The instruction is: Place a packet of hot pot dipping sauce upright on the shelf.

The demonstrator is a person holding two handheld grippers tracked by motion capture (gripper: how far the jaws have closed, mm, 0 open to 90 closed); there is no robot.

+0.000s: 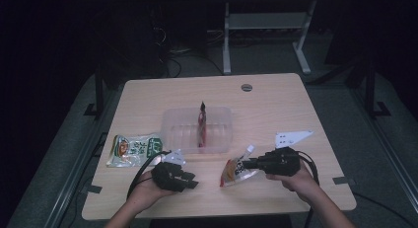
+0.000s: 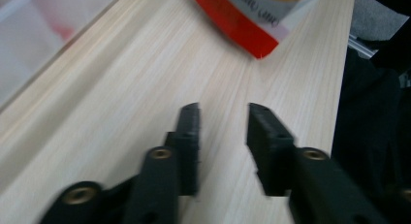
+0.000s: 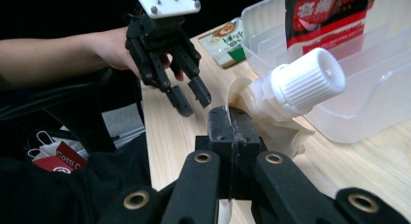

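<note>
Right gripper (image 3: 231, 118): my fingers pinch the spouted pouch (image 1: 237, 171) at its top edge, beside the white cap (image 3: 310, 78).
Left gripper (image 2: 223, 118): my fingers are spread, nothing between them.
Pouch: near the front of the worktop (image 1: 276, 104), just before the clear tray (image 1: 172, 132).

A light wooden table (image 1: 276, 97) with a round grey cable port (image 1: 247, 87) near its far edge. On it rest a clear plastic bin (image 1: 173, 132) at centre, a green packet (image 1: 134, 149) at left, and a white triangular plate (image 1: 293, 137) at right.
</note>
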